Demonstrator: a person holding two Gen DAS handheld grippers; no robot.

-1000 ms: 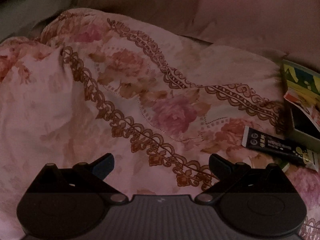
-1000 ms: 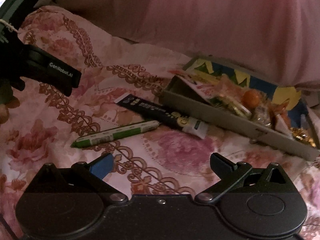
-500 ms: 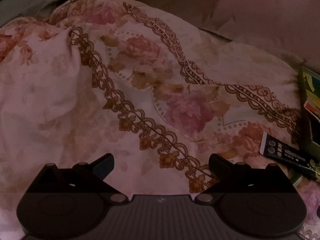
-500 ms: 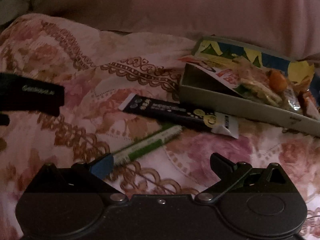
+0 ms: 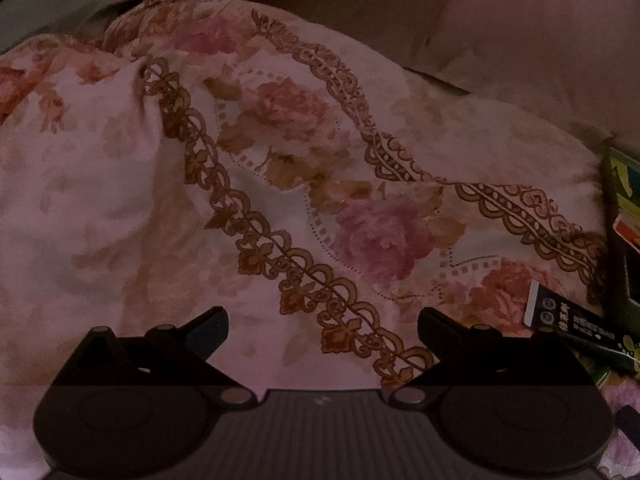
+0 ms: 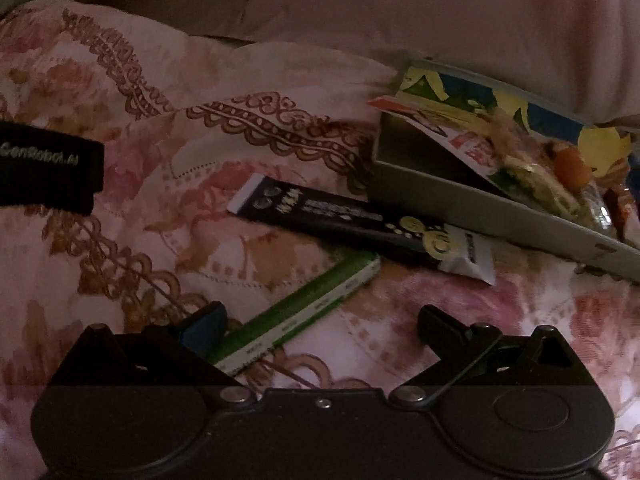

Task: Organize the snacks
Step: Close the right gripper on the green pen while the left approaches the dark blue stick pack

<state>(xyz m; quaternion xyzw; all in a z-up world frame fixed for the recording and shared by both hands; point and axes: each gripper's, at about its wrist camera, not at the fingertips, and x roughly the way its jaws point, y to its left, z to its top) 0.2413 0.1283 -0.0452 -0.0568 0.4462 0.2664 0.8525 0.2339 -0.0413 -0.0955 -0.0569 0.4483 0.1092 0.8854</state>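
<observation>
The green stick (image 6: 304,312) lies on the quilt (image 6: 192,200) beside the box (image 6: 480,216), reaching between the right gripper's (image 6: 320,320) open jaws; light, slim, probably slippery, best pinched mid-length, while the left gripper (image 5: 322,320) hangs open, empty.

Ahead of the left gripper (image 5: 322,322), whose jaws stand apart, a wide stretch of floral quilt (image 5: 280,208) is left bare; only its folds rise at far left. The right edge is blocked by a dark sachet (image 5: 580,330) and the box (image 5: 618,240). Between the spread jaws of the right gripper (image 6: 322,322) a green stick (image 6: 304,312) is lodged against the left finger. Beyond it the sachet (image 6: 360,224) lies crosswise, touching the box wall (image 6: 500,216). The box is crowded with snacks (image 6: 540,164); bare quilt (image 6: 180,184) is found leftward.
</observation>
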